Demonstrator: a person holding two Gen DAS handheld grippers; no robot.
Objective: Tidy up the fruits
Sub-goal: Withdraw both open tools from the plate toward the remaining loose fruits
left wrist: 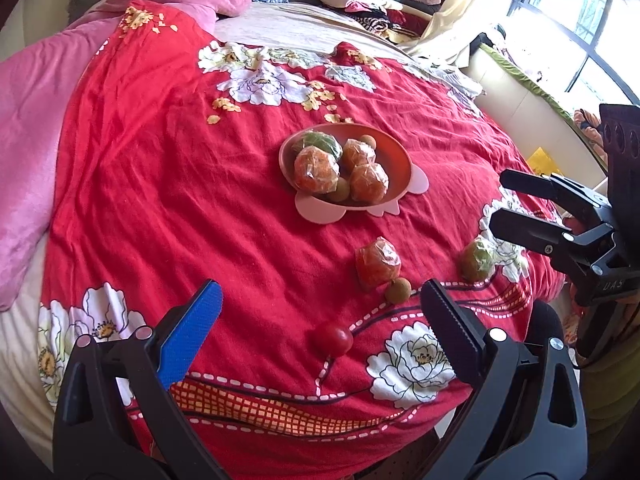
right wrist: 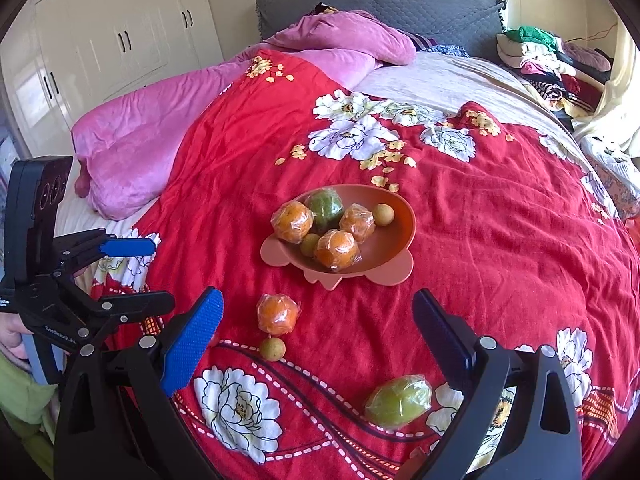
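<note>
Bed covered by a red quilt (right wrist: 500,240) — wrinkled cotton-like weave, printed with white peonies and dashed ribbon bands. A pink plush blanket (right wrist: 160,128) lies bunched toward the grey padded headboard (right wrist: 420,4).

Bowl (right wrist: 400,236): smooth matte pink, round, with lobed feet at its rim. It holds three oranges in crinkled clear film, one wrapped green fruit and two small tan, round longans.

Loose fruit on the quilt, nearer the camera than the bowl:
- wrapped orange (right wrist: 277,314), film glossy and creased, just before the bowl
- longan (right wrist: 273,349), dull tan sphere, just beside that orange
- green citrus (right wrist: 398,400), oval, film-wrapped, lying on a printed flower
- tomato (left wrist: 333,340), smooth glossy red, seen only in the left wrist view

Left gripper (left wrist: 320,320): released, jaws spread wide, nothing between them. One finger carries a blue dimpled pad (left wrist: 192,332), the other a black toothed edge. It hangs above the tomato, not touching.

Right gripper (right wrist: 318,336): also released, jaws wide apart and empty — blue textured pads on black plastic arms. The orange and longan lie between its fingers in view; the green citrus sits near the right-hand finger. No contact seen.
</note>
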